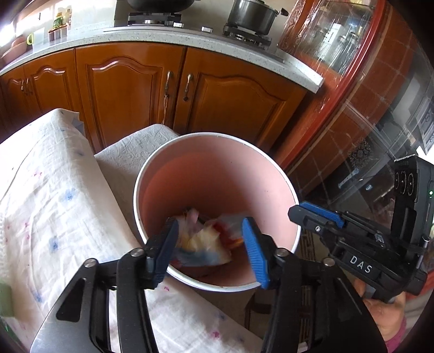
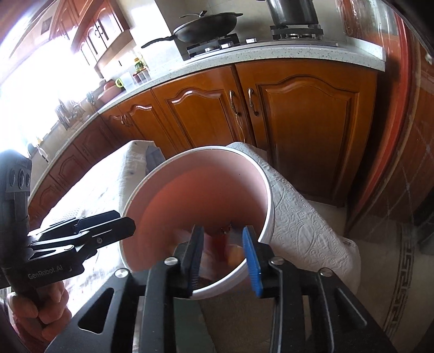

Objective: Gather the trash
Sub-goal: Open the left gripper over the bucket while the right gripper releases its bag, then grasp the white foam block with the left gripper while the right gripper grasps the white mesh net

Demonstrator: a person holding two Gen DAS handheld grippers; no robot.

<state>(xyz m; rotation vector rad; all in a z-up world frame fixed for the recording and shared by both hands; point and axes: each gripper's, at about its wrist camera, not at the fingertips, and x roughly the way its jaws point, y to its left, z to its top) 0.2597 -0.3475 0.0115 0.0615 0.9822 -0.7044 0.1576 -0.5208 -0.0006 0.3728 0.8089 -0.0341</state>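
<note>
A pink bin with a white rim point(image 1: 274, 173) point(image 2: 267, 190) stands between two cloth-covered seats. At its bottom lies a blurred heap of colourful wrappers point(image 1: 203, 241) point(image 2: 230, 249). My left gripper point(image 1: 210, 244) hovers over the bin's near rim, open, with the wrappers showing in the gap below its blue pads. My right gripper point(image 2: 223, 258) is also open above the near rim, nothing between its fingers. Each gripper shows in the other's view: the right gripper point(image 1: 314, 217) beside the bin's right edge, the left gripper point(image 2: 119, 225) by its left edge.
A floral white cloth point(image 1: 48, 195) covers the surface to the left, and a quilted white cover point(image 2: 303, 222) lies behind and right of the bin. Wooden cabinets point(image 1: 130, 89) under a stone counter with a stove and a pot point(image 1: 252, 16) stand behind. Patterned floor point(image 2: 401, 285) lies right.
</note>
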